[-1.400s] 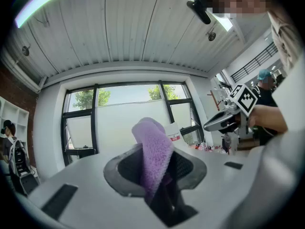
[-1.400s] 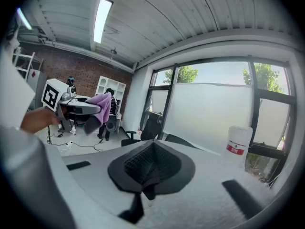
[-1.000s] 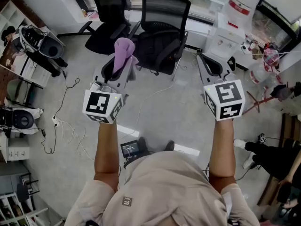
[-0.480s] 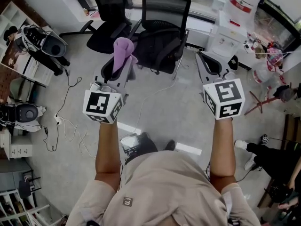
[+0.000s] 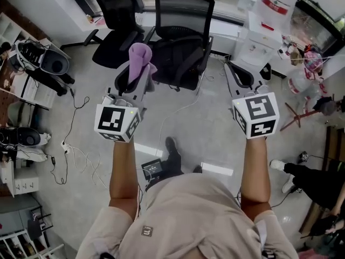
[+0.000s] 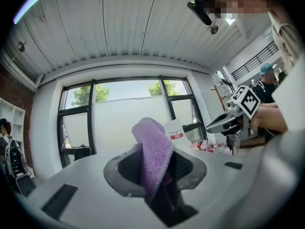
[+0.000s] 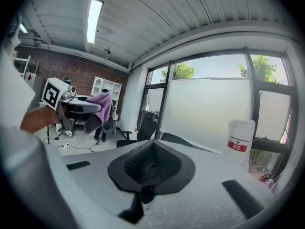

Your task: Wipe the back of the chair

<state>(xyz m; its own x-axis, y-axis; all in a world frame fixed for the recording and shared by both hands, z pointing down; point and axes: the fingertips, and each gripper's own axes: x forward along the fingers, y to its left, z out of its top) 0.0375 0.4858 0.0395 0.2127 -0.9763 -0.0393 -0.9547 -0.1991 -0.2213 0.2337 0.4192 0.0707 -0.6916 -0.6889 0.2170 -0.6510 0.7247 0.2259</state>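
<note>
A black mesh-backed office chair [image 5: 183, 36] stands on the floor ahead of me, its back [image 5: 185, 11] on the far side. My left gripper [image 5: 135, 72] is shut on a purple cloth [image 5: 139, 58] that sticks up between the jaws, in front of the chair's left armrest. The cloth [image 6: 153, 156] fills the left gripper view. My right gripper [image 5: 239, 74] is shut with nothing in it, to the right of the chair. In the right gripper view the left gripper and cloth [image 7: 97, 109] show at the left.
A second black chair [image 5: 116, 26] stands left of the first. A water dispenser with a bottle [image 5: 268, 23] is at the right. Cables [image 5: 75, 144] trail across the floor at left, beside shelves and equipment [image 5: 38, 63]. Someone's legs [image 5: 312, 179] are at right.
Both grippers keep their places in view. The chairs have shifted slightly left and down in the head view, and my foot has stepped forward.
</note>
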